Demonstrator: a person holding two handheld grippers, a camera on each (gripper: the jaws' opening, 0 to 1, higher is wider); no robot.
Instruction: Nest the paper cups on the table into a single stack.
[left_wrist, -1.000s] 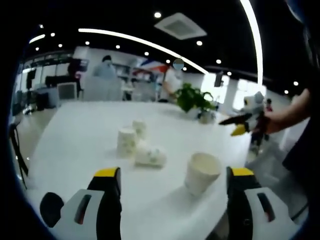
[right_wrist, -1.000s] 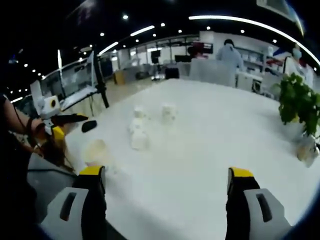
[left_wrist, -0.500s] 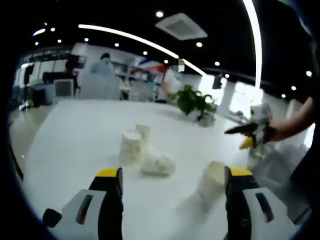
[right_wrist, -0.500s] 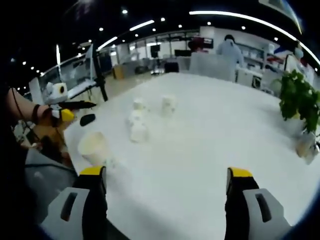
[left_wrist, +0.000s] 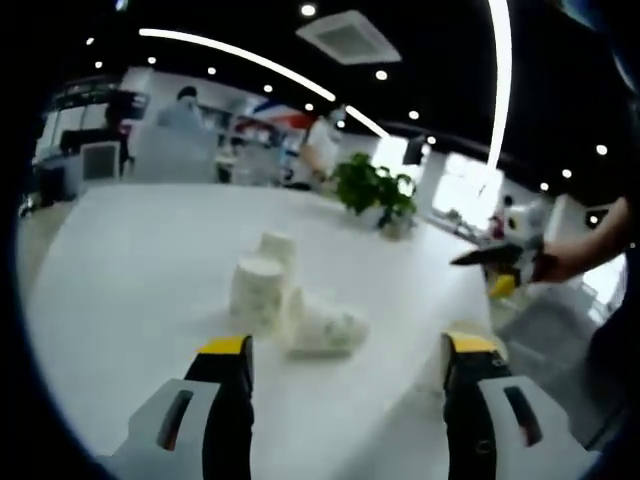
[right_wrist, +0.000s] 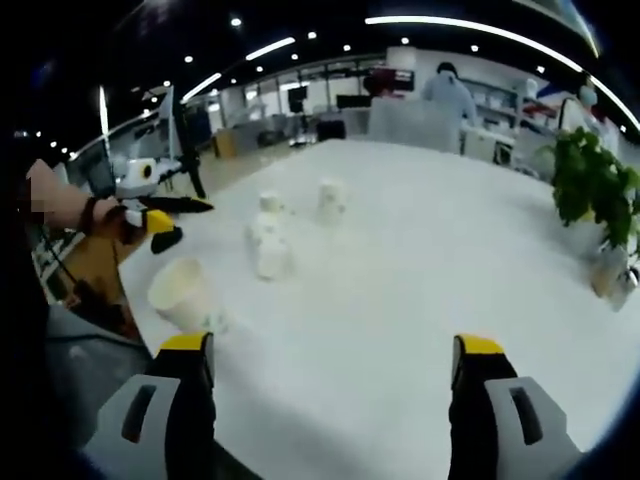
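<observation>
Left gripper view: left gripper (left_wrist: 345, 350) is held low over the white worktop (left_wrist: 130, 260), fingers (left_wrist: 228, 372) wide apart, nothing between them. Three cups are seen ahead near mid-worktop: an upright cup (left_wrist: 256, 291), a second upright cup (left_wrist: 277, 249) just behind it, and a tipped cup (left_wrist: 324, 325) lying on its side just beside the first, touching or nearly so (cannot tell which). A plant (left_wrist: 372, 188) stands at the far edge of the worktop. The right gripper (left_wrist: 497, 268) is seen off to the right, held in a hand (left_wrist: 560, 266), beyond the worktop edge; its finger spacing cannot be told from here.

Right gripper view: right gripper (right_wrist: 333, 360) is held over the near part of the worktop (right_wrist: 420, 270), fingers (right_wrist: 476, 370) wide apart and empty. A wide open-mouthed cup (right_wrist: 181, 295) stands upright near the worktop's near-left edge, just ahead of the left-hand finger, well apart from the other three. Further out, the tipped cup (right_wrist: 268, 256) lies with one upright cup (right_wrist: 268, 203) just behind it and another (right_wrist: 332, 200) off to its right. The plant (right_wrist: 596, 190) is at the right, in a pale pot. The left gripper (right_wrist: 160, 212) is seen at the left past the worktop edge, held by a hand (right_wrist: 112, 215) (fingers look spread, tips dark and yellow). No cup is nested in another yet.
</observation>
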